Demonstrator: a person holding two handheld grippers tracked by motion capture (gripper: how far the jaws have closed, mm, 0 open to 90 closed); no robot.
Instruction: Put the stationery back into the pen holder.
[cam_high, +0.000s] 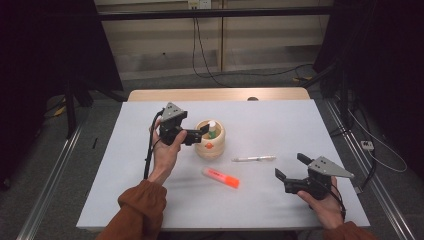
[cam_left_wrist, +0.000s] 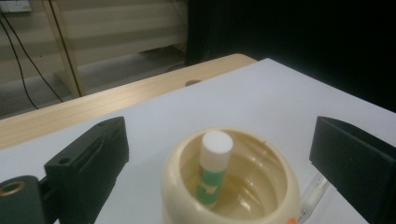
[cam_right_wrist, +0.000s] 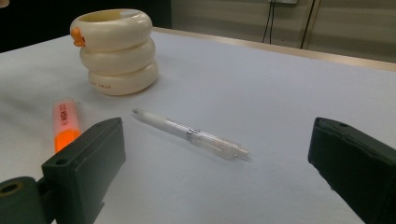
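The left gripper (cam_left_wrist: 219, 158) hangs just above a cream ringed pot (cam_left_wrist: 231, 186), jaws spread wide on either side with nothing between the pads. A glue stick (cam_left_wrist: 213, 168) leans inside the pot, white cap up. It looks light, stiff and smooth, so it is best pinched across its round body just under the cap. On the worktop (cam_high: 280, 117), the right gripper (cam_high: 289, 166) rests low in the other hand, jaws also wide and empty, facing a clear pen (cam_right_wrist: 191, 134) and an orange highlighter (cam_right_wrist: 65, 123). The pen looks thin and slippery, likely to roll; mid-barrel seems the surest hold.
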